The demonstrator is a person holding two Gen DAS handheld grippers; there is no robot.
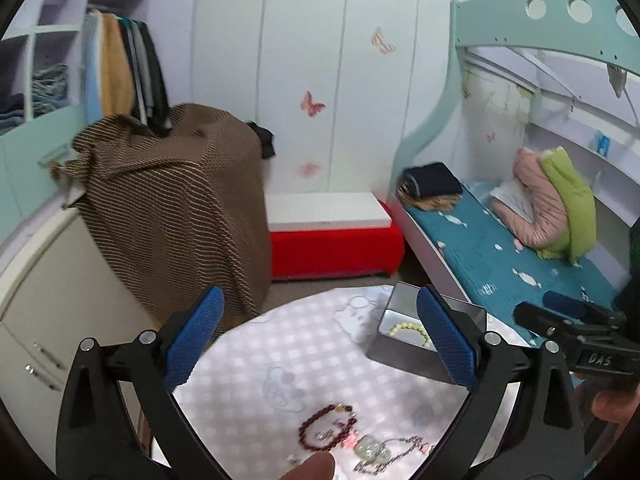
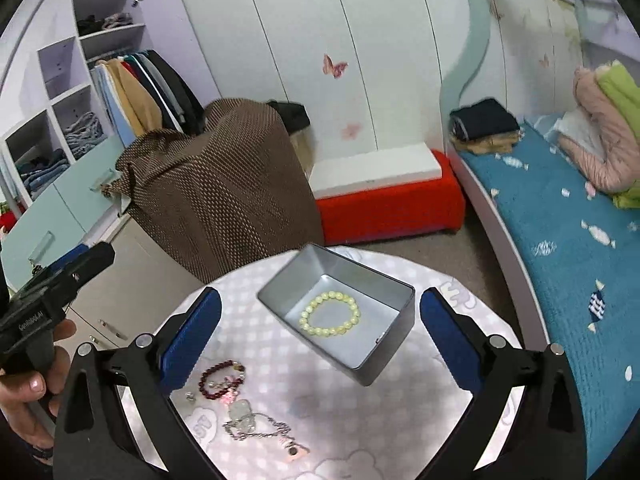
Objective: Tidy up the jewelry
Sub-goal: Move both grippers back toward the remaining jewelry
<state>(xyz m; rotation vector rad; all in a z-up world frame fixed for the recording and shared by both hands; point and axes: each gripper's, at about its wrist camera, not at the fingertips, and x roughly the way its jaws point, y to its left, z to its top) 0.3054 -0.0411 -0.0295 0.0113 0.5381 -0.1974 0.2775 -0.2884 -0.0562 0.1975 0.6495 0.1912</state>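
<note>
A grey metal box [image 2: 362, 364] stands on a small round table with a pink checked cloth [image 2: 320, 412]. A pale yellow bead bracelet [image 2: 330, 314] lies inside the box; it also shows in the left wrist view [image 1: 410, 330]. A dark red bead bracelet [image 1: 326, 426] and a silver chain with a pale stone [image 1: 376, 450] lie on the cloth near the front, also in the right wrist view as the bracelet [image 2: 222, 380] and the chain [image 2: 256, 426]. My left gripper [image 1: 320, 340] is open above the table. My right gripper [image 2: 320, 336] is open, above and in front of the box.
A brown patterned cloth [image 1: 172, 200] covers something to the left behind the table. A red bench with a white top [image 1: 332, 236] stands by the wardrobe. A bed with a blue cover [image 2: 560, 240] runs along the right. Shelves and hanging clothes [image 2: 132, 88] are at the left.
</note>
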